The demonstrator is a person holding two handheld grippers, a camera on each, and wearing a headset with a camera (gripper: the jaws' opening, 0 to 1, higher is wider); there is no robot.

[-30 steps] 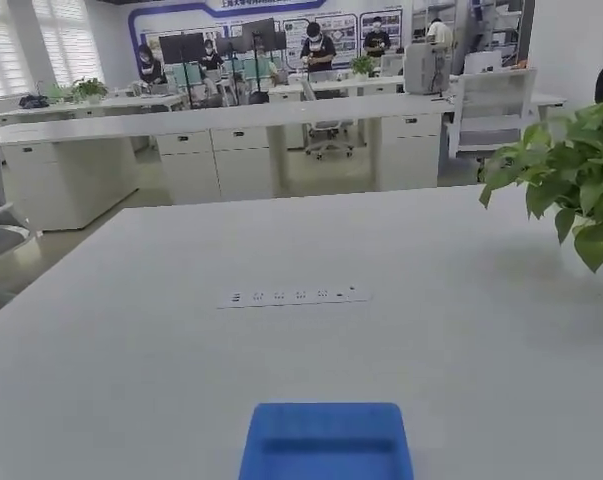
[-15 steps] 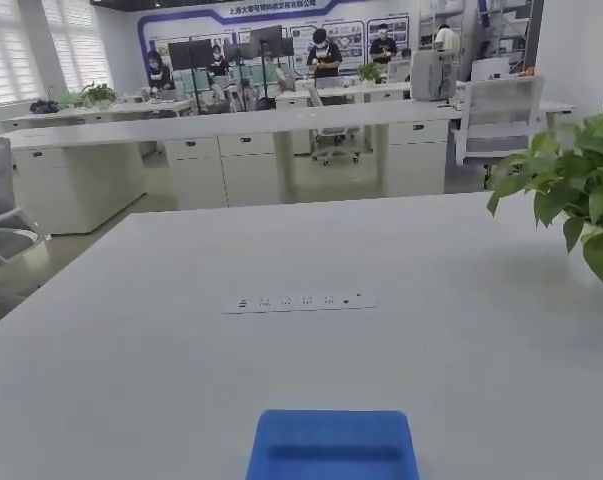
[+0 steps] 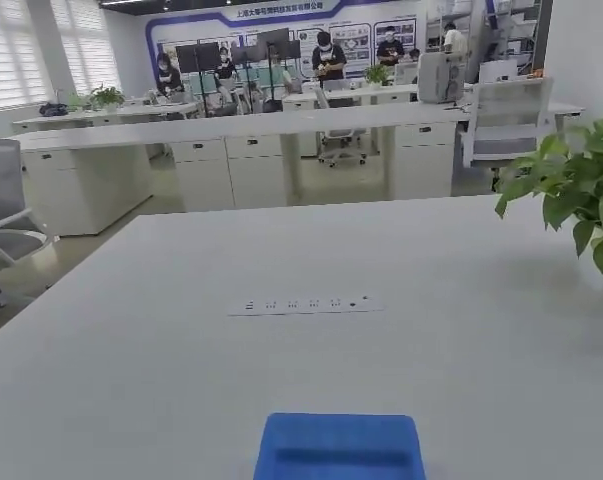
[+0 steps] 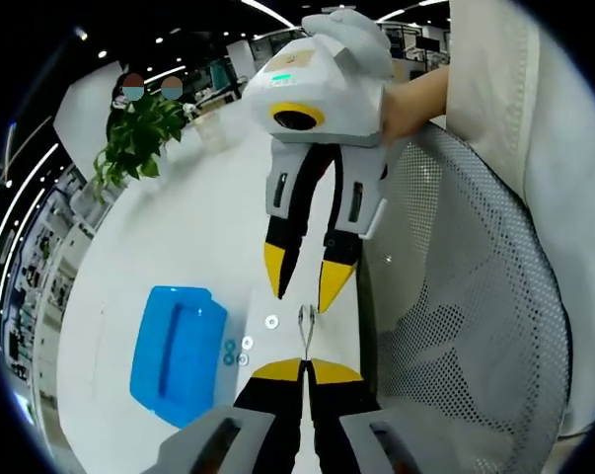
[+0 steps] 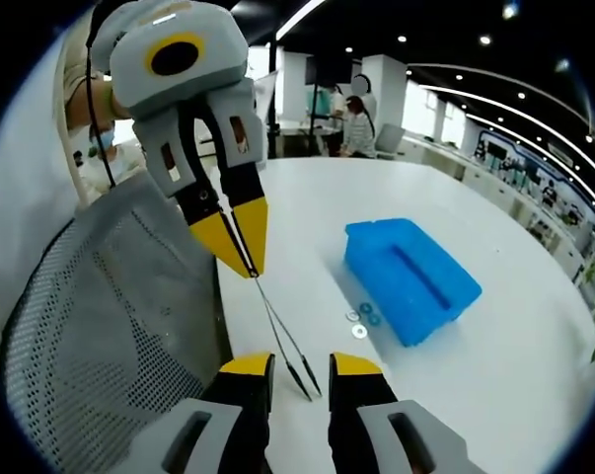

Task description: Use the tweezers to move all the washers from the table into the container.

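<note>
Workbench [image 3: 181, 380] unchanged — only the view drifts. Left gripper [image 5: 248, 257] pinches tweezers [image 5: 282, 341]; right gripper [image 5: 301, 365] gapes, empty, washers [image 5: 359, 330] just ahead.

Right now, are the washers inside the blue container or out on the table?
Out: the washers lie on the white table beside the blue container.

Left gripper [image 4: 307, 369]: jaws pressed together, pinching the tweezers [image 5: 282, 341] by their butt end. Right gripper [image 5: 302, 367]: jaws parted, yellow tips apart. I see the two pointing at each other, nose to nose, with the tweezer points lying between the right gripper's parted jaws. A hand [image 4: 412, 99] grips the right gripper's body from behind
</note>
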